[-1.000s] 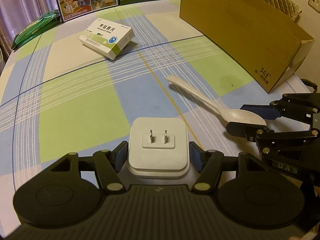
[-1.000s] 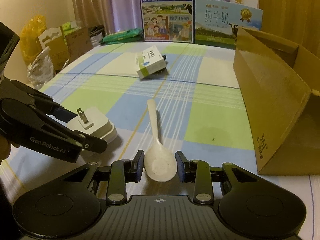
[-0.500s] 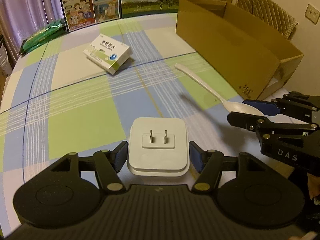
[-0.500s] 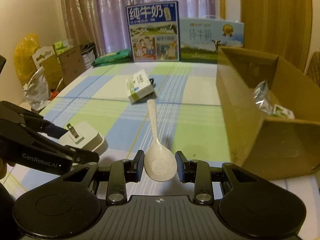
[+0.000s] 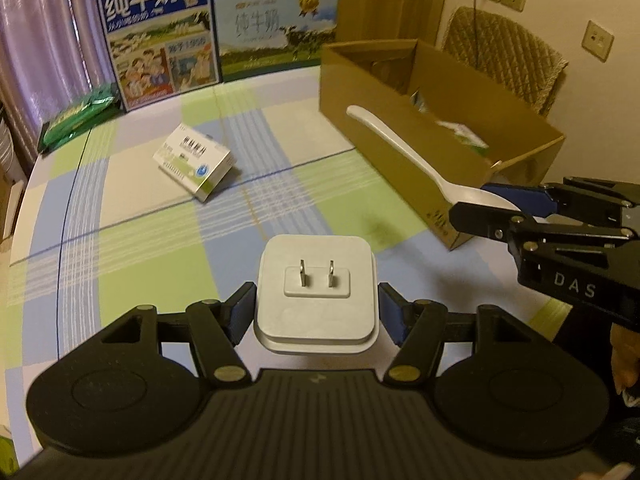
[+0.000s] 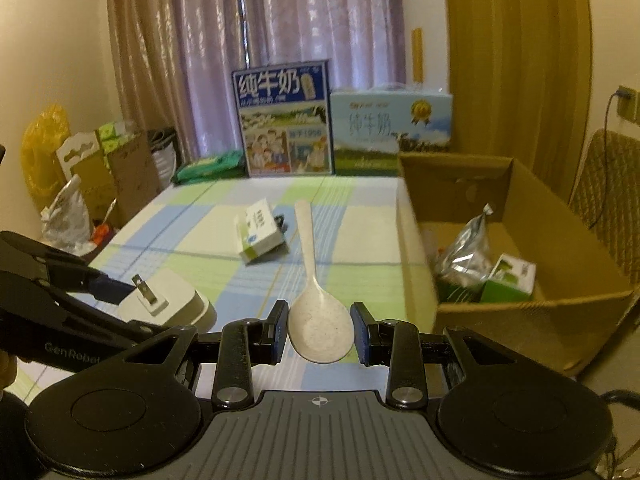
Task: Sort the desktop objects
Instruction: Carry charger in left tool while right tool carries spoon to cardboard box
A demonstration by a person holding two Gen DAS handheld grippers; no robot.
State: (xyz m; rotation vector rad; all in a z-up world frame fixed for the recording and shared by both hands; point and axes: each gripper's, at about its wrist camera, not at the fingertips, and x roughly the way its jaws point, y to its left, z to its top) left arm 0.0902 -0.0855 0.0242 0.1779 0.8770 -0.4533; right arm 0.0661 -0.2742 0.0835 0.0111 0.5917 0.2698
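My left gripper [image 5: 316,312] is shut on a white square plug adapter [image 5: 316,280], prongs facing forward, held above the checked tablecloth. My right gripper [image 6: 320,332] is shut on the bowl of a white plastic spoon [image 6: 320,320], its handle pointing away. From the left wrist view the spoon [image 5: 400,148] and right gripper [image 5: 500,208] hang beside the near corner of the open cardboard box [image 5: 384,136]. The right wrist view shows the adapter [image 6: 168,300] and left gripper [image 6: 108,292] at lower left. A white-and-green medicine box [image 5: 194,160] lies on the table.
The cardboard box [image 6: 532,312] holds a silver foil packet [image 6: 468,256] and a green-white carton [image 6: 508,278]. Two milk cartons [image 6: 288,120] stand at the table's far edge, a green packet [image 5: 78,118] beside them. A chair [image 5: 504,52] stands behind the box.
Both grippers have risen off the table with the adapter and the spoon, which lay on the cloth a second ago. The box's inside has come into sight.
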